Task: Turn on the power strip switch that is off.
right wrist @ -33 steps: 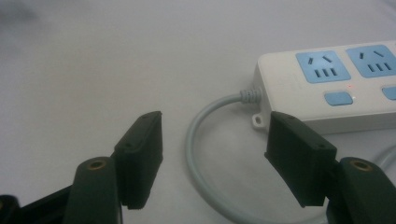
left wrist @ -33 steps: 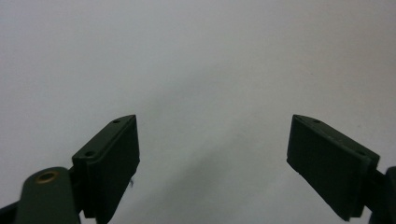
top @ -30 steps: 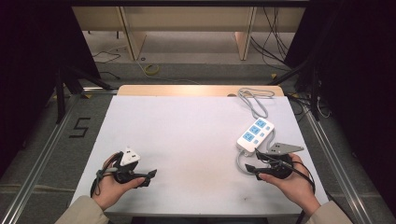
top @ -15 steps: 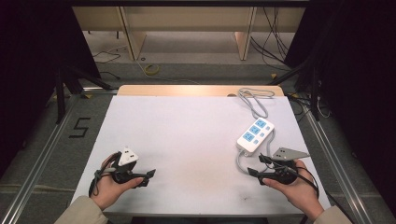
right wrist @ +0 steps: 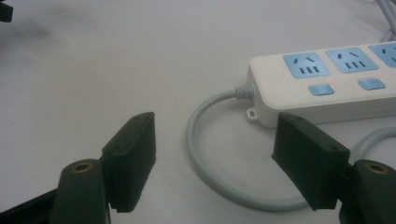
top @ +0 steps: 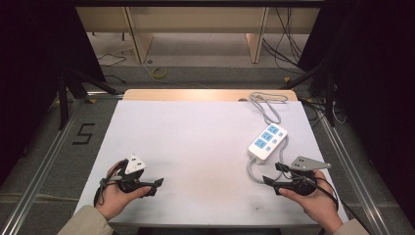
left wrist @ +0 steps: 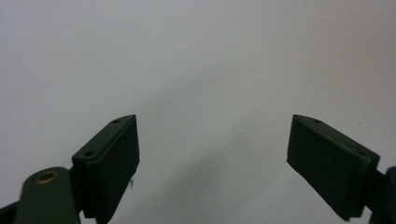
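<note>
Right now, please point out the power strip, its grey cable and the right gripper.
power strip [right wrist: 280, 100]: right gripper view, on its white end face.
grey cable [right wrist: 194, 144]: right gripper view, on the loop's left bend.
right gripper [right wrist: 212, 161]: right gripper view, midway between its open fingertips.

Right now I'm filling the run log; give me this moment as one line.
left tongs: open, empty | right tongs: open, empty | power strip: on table, untouched

You're working in a lab-style recording bay, not a home: the white counter [top: 195, 142] sits inside a frame of aluminium rails [top: 41, 171] with black curtains [top: 29, 58] on both sides. A taped 5 [top: 84, 133] marks the grey floor, and loose cables [top: 288, 34] trail under bare wooden benches [top: 195, 19] behind.
</note>
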Demonstrator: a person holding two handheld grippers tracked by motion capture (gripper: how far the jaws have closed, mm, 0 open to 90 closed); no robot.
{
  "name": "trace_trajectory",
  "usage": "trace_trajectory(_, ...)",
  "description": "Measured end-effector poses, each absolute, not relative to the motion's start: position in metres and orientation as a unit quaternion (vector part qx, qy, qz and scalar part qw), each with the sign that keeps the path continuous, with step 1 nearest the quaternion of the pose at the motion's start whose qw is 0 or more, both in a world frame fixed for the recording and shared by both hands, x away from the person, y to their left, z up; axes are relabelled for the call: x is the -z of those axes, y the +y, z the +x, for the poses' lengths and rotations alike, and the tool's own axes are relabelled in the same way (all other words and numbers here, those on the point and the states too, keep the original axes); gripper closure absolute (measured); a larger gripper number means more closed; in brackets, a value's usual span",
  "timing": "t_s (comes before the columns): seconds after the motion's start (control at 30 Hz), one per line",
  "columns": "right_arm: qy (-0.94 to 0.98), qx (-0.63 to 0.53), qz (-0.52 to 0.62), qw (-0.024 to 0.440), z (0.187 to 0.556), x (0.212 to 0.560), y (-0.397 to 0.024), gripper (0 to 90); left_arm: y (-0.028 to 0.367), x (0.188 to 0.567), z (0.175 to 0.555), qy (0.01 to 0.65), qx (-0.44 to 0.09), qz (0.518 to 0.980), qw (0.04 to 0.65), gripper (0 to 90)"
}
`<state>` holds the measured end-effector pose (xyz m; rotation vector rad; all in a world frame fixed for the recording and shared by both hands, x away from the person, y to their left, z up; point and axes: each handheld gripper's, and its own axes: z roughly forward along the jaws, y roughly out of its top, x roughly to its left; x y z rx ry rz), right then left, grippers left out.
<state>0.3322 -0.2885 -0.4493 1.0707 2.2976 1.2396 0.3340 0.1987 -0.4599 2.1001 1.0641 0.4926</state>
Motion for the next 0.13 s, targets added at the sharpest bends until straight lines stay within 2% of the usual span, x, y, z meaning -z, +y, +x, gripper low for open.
trace_trajectory(0.13,0.805,-0.432,0.375,0.159,0.3320,0.4495,-0.2891,30.2,0.1979,0.4598,0.3337,0.411,-0.191,0.816,0.359,16.7)
